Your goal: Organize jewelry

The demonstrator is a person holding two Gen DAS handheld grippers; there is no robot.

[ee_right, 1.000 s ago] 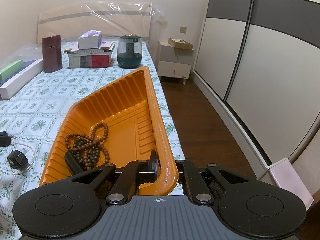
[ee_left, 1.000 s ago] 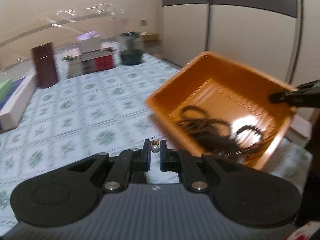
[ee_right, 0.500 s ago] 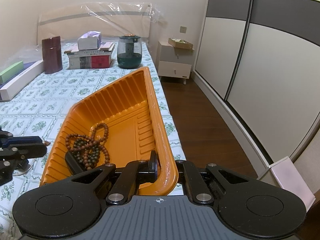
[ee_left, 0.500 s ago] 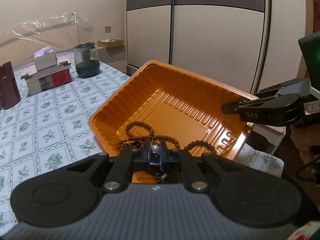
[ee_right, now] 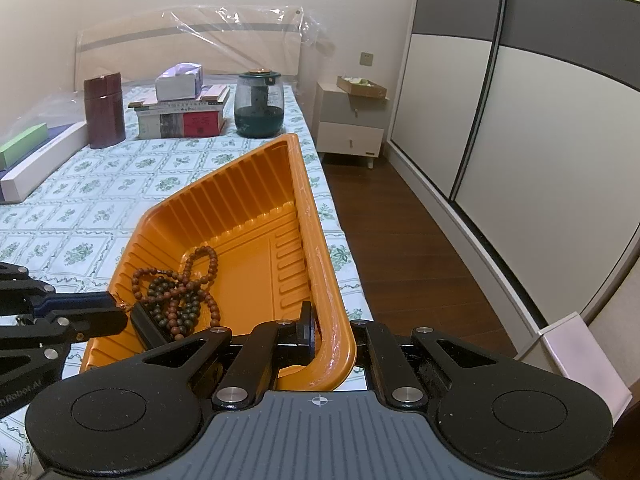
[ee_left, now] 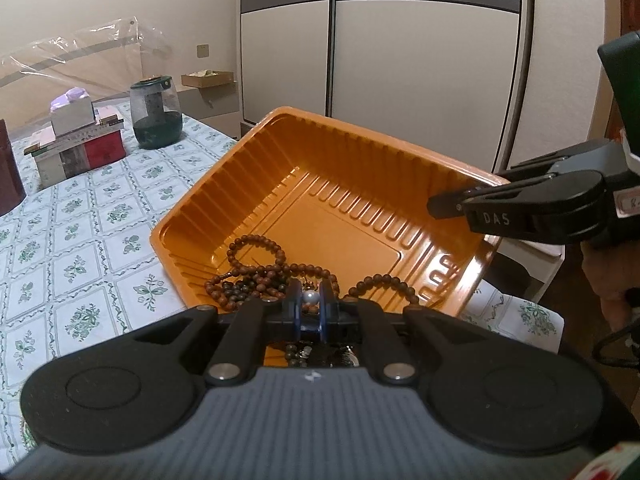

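An orange ribbed plastic tray (ee_left: 360,152) (ee_right: 240,200) is held tilted over the bed's right edge. My right gripper (ee_right: 320,340) is shut on the tray's near rim; it shows from the side in the left wrist view (ee_left: 452,204). Several brown wooden bead strings (ee_left: 256,276) (ee_right: 176,292) lie heaped in the tray's low corner. My left gripper (ee_left: 310,300) is shut on a piece of pearl jewelry, a white pearl (ee_left: 309,297) showing between its fingers, over the tray's near corner. In the right wrist view the left gripper (ee_right: 116,308) reaches over the tray's left rim.
The bed has a green-patterned white sheet (ee_right: 100,200). At its head stand a dark red canister (ee_right: 103,110), stacked books with a tissue box (ee_right: 180,118) and a dark glass jar (ee_right: 258,106). A nightstand (ee_right: 352,128), wooden floor and wardrobe doors (ee_right: 540,140) lie right.
My left gripper has swung from over the bedsheet to over the tray's near corner, still holding the pearl piece. The right gripper and the tray have stayed almost still.
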